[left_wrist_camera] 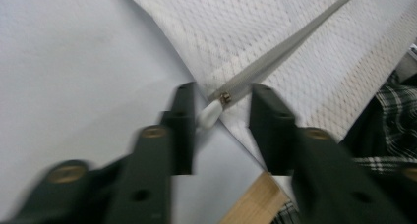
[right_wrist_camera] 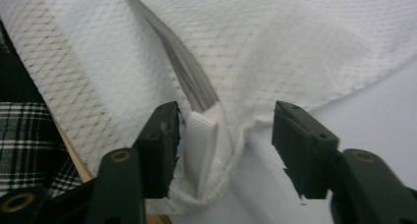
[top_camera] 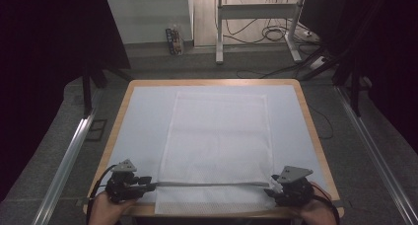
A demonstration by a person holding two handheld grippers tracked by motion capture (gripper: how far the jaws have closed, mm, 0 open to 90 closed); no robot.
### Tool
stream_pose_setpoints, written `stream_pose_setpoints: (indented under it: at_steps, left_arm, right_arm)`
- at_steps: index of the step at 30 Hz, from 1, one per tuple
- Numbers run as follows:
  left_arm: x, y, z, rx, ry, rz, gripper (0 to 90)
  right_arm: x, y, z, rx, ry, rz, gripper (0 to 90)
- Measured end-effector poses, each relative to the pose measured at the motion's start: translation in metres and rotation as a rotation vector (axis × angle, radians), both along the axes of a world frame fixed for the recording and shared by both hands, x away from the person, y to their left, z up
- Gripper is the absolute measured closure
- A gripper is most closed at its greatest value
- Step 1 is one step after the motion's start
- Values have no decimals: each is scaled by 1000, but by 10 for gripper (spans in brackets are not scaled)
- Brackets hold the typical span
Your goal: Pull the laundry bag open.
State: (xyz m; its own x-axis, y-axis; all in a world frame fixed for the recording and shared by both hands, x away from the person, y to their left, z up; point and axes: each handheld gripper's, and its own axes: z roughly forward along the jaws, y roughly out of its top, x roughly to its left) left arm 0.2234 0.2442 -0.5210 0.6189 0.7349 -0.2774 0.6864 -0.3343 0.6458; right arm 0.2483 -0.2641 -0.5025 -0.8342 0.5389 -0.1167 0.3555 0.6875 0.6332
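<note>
I've both grippers at the mesh bag's (top_camera: 217, 136) zipper (top_camera: 207, 184), six o'clock edge: left gripper (left_wrist_camera: 221, 106) open around the pull (left_wrist_camera: 209, 115), right gripper (right_wrist_camera: 223, 135) open; zipper looks closed, unzipping remains.

White mesh cloth bag (top_camera: 217, 146), grey woven zipper tape (left_wrist_camera: 285, 47), matt wooden table edge (top_camera: 118, 111).

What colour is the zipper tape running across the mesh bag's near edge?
Grey, against the white mesh bag; the zipper tape shows best in the left gripper view.
</note>
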Motion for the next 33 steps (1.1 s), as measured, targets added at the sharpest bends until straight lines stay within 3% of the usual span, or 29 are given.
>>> stream_pose_setpoints:
  at_steps: [6, 12, 15, 17, 19, 21, 24, 28, 33]
  left_arm:
    - [-5, -7, 1, 65, -84, 26, 272]
    - [-15, -10, 1, 144, -153, 58, 70]
    - [-19, -9, 0, 157, -157, 77, 21]
    - [-20, -11, -1, 141, -149, 88, 8]
    - [-18, -19, -2, 139, -136, 87, 0]
    - [-13, -31, -6, 200, -125, 63, 0]
    - [-11, -43, -15, 368, -128, 44, 0]
    - [-12, -40, -15, 401, -141, 73, 4]
    - [-15, -30, -14, 394, -134, 100, 7]
  right_arm:
    - [-3, -10, 5, 38, -6, -68, 304]
    - [-6, -22, 9, 102, 6, -140, 193]
    - [-8, -25, 8, 106, 2, -168, 164]
    - [-10, -24, 6, 104, 6, -171, 162]
    - [-11, -17, 3, 70, 8, -169, 161]
    - [-11, -8, -2, 9, -8, -170, 170]
    - [-11, -4, -7, -60, 0, -173, 195]
    - [-12, -15, -6, -115, 6, -189, 214]
    - [-19, -31, -2, -91, 15, -235, 222]
